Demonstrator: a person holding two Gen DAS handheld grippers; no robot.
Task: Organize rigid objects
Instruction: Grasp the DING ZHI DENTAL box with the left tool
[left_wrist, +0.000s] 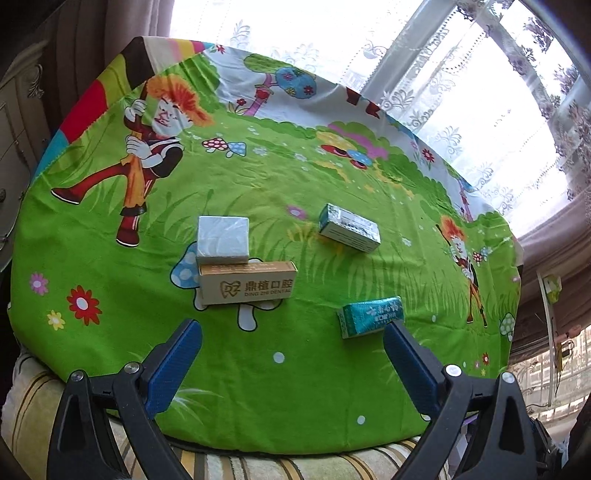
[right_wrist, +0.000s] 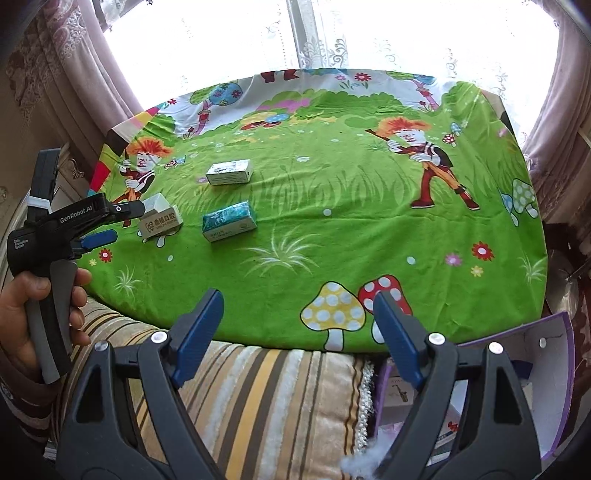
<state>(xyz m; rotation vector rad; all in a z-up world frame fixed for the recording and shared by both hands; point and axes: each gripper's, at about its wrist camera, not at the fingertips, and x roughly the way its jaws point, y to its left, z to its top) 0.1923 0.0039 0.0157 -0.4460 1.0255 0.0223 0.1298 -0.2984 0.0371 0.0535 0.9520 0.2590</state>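
Left wrist view: spread, empty left hand-held gripper (left_wrist: 291, 354) nears light, stiff teal box (left_wrist: 370, 316), best pinched across its long sides

Strong daylight pours through the lace-curtained window (left_wrist: 461, 74) at twelve to two o'clock, overexposing it to plain white in both views. The green cartoon cloth (right_wrist: 332, 206) is bright and evenly lit, with only short, soft shadows. Fisheye bending curves every edge, corners go black, and focus stays fairly sharp.

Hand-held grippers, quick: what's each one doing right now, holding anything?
Left hand-held gripper: open, holding nothing.
Right hand-held gripper: open, holding nothing.
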